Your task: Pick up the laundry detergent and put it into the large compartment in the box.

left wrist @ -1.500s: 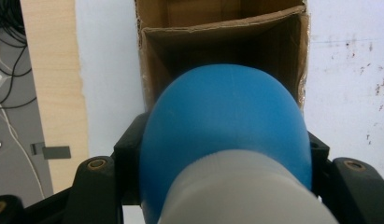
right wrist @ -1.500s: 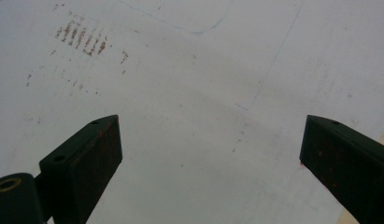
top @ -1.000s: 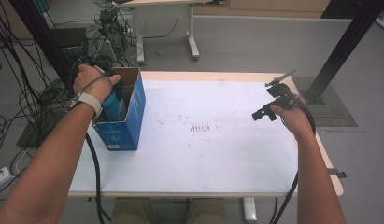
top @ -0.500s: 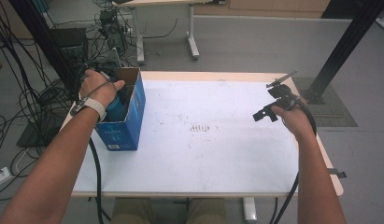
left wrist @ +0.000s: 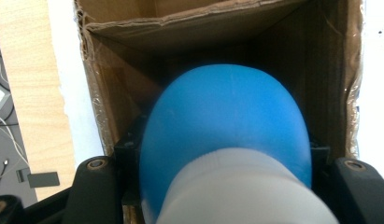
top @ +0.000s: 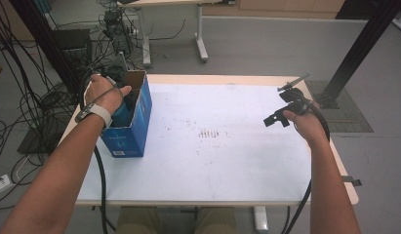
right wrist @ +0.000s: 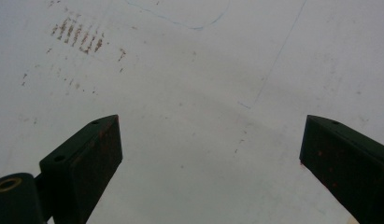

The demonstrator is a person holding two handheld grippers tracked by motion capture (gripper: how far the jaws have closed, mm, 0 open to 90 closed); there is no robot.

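Note:
An open blue cardboard box (top: pixel 134 131) stands at the table's left edge. My left gripper (left wrist: pixel 224 147) reaches down into the box (left wrist: pixel 203 28), shut on a rounded blue object (left wrist: pixel 227 116) with a pale grey-white part nearest the camera. In the high view the hand covers most of that gripper, and a bit of the blue object (top: pixel 121 114) shows inside the box. My right gripper (top: pixel 281 105) hovers over the right side of the white table (top: pixel 227 161). Its jaws stand wide apart with nothing between them, and the right gripper (right wrist: pixel 210 121) looks down on bare tabletop.
Faint brown marks (top: pixel 212 134) dot the middle of the table, seen again as brown marks (right wrist: pixel 77 35). Cables (top: pixel 22 97) and equipment crowd the floor to the left. A black post (top: pixel 359 44) stands beyond the right corner, and another desk's legs (top: pixel 200 34) stand behind.
My left hand has shifted a little to the right over the box with the blue object in it. The right gripper has stayed in place.

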